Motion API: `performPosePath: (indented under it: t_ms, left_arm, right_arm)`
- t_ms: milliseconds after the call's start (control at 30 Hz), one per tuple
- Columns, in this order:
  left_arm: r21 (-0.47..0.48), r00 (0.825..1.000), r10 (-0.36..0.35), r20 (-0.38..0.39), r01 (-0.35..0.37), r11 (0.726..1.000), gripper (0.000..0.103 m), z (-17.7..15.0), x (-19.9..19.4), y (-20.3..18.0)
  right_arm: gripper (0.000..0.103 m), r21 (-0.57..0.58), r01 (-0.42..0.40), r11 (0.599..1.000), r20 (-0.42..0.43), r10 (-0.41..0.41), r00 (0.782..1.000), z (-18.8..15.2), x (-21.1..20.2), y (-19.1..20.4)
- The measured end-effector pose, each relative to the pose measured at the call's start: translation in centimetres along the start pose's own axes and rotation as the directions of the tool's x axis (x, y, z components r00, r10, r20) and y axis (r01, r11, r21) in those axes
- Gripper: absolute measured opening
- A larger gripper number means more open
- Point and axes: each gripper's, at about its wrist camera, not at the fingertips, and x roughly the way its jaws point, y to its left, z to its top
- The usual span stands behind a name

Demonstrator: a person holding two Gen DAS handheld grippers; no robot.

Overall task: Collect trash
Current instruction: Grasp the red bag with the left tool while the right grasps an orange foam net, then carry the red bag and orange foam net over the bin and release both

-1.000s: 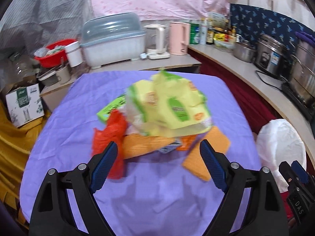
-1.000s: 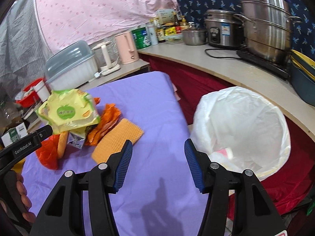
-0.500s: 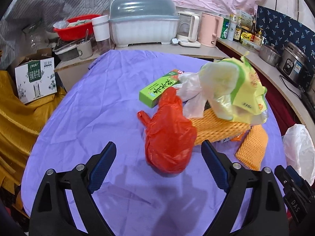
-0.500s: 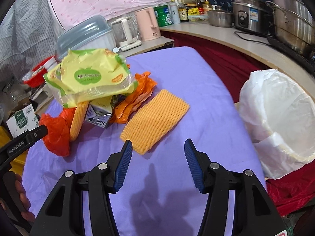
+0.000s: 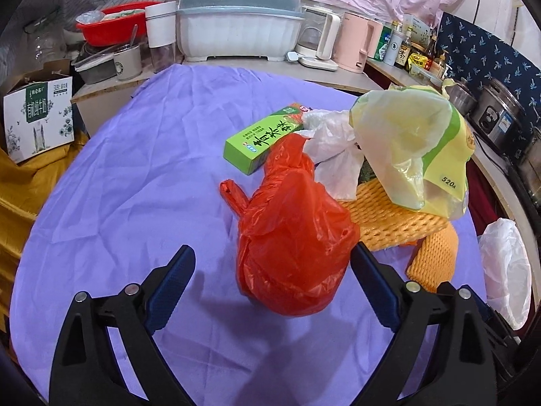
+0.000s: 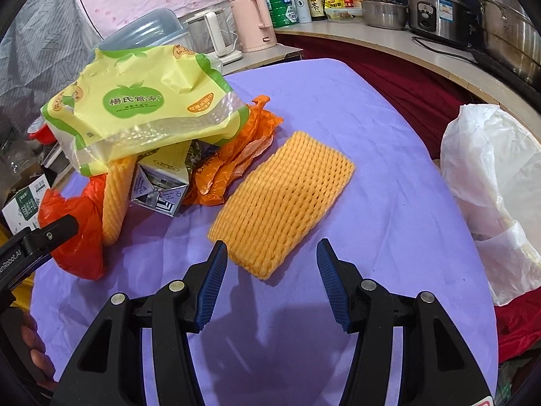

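Note:
A heap of trash lies on the purple tablecloth [image 5: 118,203]. In the left wrist view a crumpled red plastic bag [image 5: 290,247] sits between the wide jaws of my left gripper [image 5: 270,270], which are still opening; the pads do not touch it. Behind it lie a green box [image 5: 263,137], a white bag [image 5: 333,149] and a yellow-green bag [image 5: 416,149]. In the right wrist view my right gripper [image 6: 272,264] is open just short of the near end of an orange foam net [image 6: 284,203]. A milk carton [image 6: 162,182] and an orange wrapper [image 6: 236,155] lie left of the net.
A bin lined with a white bag [image 6: 490,182] stands off the table's right edge. Behind the table a counter holds a dish box [image 5: 240,23], kettles [image 5: 353,42], bottles and steel pots [image 6: 436,6]. A cardboard box [image 5: 37,111] sits at the far left.
Both grippers came down and closer to the heap. The left one swung left, from the yellow-green bag to the red bag, and widened. The right one turned from the bin to the foam net.

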Motion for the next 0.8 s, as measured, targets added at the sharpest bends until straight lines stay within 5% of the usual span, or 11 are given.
performPosePath:
  t_ms: [200, 267, 467, 600, 800]
  left_arm:
    - [0.015, 0.999, -0.036, -0.036, 0.036, 0.999, 0.053, 0.3, 1.3, -0.5]
    - [0.014, 0.999, -0.04, -0.031, 0.041, 0.999, 0.046, 0.2, 1.2, -0.5]
    - [0.026, 0.998, -0.052, -0.022, 0.053, 0.998, 0.035, -0.1, 0.5, -0.6]
    - [0.03, 0.998, -0.055, -0.019, 0.056, 0.998, 0.034, -0.7, -0.2, -0.8]
    - [0.035, 0.998, -0.054, -0.013, 0.054, 0.998, 0.032, -1.4, -1.4, -1.0]
  right_arm:
    - [0.052, 0.013, 0.0, 1.0, -0.018, 0.0, 1.0, 0.3, 1.4, -0.1]
    - [0.039, 0.017, -0.007, 1.0, -0.026, 0.007, 1.0, 0.3, 1.8, -0.1]
    - [0.03, 0.018, -0.012, 1.0, -0.038, 0.013, 0.999, 0.1, 2.0, -0.3]
    - [0.032, 0.067, -0.05, 0.996, -0.044, 0.053, 0.998, -0.3, 2.3, -1.2]
    - [0.021, 0.053, -0.062, 0.997, -0.042, 0.064, 0.997, -0.8, 1.9, -1.1]
